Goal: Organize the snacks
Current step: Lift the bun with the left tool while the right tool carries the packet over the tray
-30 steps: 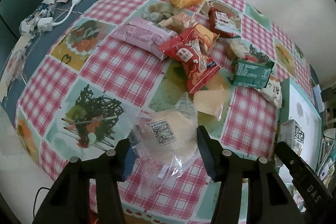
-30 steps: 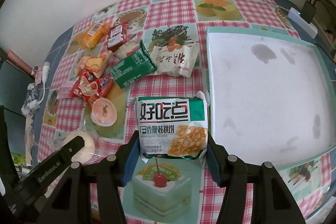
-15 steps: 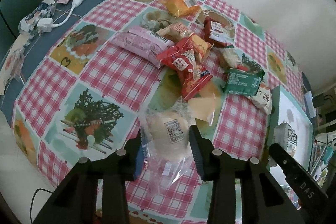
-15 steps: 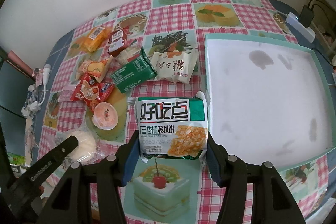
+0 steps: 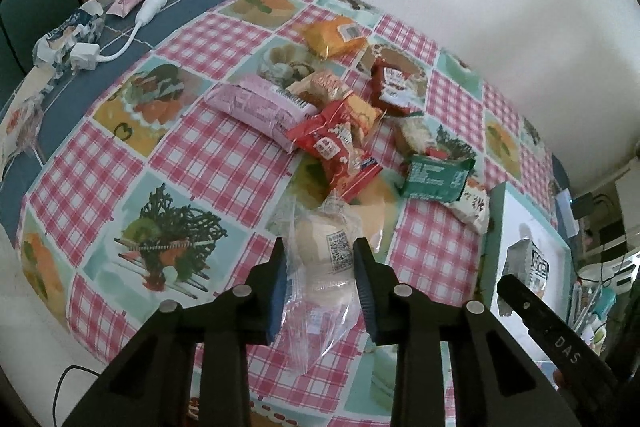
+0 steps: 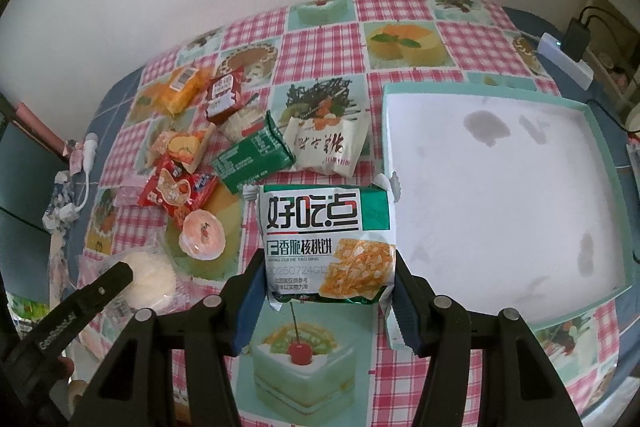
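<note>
My left gripper (image 5: 320, 259) is shut on a pale round bun in a clear plastic bag (image 5: 326, 259) and holds it above the checked tablecloth. My right gripper (image 6: 326, 275) is shut on a green-and-white walnut biscuit packet (image 6: 326, 239), held just left of the white tray with a teal rim (image 6: 386, 131). The bun (image 6: 150, 277) and the left gripper also show at the lower left of the right wrist view. The biscuit packet (image 5: 536, 263) shows over the tray (image 5: 494, 227) in the left wrist view.
A pile of snacks lies mid-table: a pink packet (image 5: 256, 105), red packets (image 5: 336, 147), a green packet (image 5: 436, 177), an orange packet (image 5: 334, 35), a white packet (image 6: 326, 145), a jelly cup (image 6: 202, 233). A charger cable (image 5: 120, 27) lies at the far left. A power strip (image 6: 564, 59) sits beyond the tray.
My left gripper has closed on the bagged bun and lifted it off the table. My right gripper has kept its hold on the biscuit packet and barely moved.
</note>
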The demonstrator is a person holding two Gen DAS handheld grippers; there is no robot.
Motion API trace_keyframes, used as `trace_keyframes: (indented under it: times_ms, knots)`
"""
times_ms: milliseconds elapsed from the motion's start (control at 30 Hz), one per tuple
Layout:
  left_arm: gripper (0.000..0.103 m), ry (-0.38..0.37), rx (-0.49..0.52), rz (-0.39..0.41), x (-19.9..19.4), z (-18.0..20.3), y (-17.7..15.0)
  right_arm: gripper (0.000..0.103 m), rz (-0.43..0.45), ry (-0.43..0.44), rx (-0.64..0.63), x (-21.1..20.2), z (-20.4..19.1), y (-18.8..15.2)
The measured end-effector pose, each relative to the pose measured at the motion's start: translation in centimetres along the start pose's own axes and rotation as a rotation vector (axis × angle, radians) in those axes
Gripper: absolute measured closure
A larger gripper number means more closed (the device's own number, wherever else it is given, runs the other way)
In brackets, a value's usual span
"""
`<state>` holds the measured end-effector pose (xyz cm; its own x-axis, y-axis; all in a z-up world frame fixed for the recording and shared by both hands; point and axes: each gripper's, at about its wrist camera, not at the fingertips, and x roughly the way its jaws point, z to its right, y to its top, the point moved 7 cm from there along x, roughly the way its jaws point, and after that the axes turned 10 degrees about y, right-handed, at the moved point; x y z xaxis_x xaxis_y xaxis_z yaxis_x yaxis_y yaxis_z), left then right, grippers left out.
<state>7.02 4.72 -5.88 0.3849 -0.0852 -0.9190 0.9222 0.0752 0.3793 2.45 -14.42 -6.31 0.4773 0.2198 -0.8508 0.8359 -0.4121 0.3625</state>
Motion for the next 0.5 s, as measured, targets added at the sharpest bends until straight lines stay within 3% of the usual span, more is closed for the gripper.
trace_keyframes:
  times_ms: [267,500]
  knots:
    - [0.072,-0.051,0.001,0.036,-2.1,0.9,0.7,0.043,0.029,0.002,0.018,-1.0,0.5,0.7]
    - [0.072,-0.102,0.075,0.050,-3.6,5.1,1.8,0.043,0.054,-0.016,0.075,-1.7,2.7,1.6]
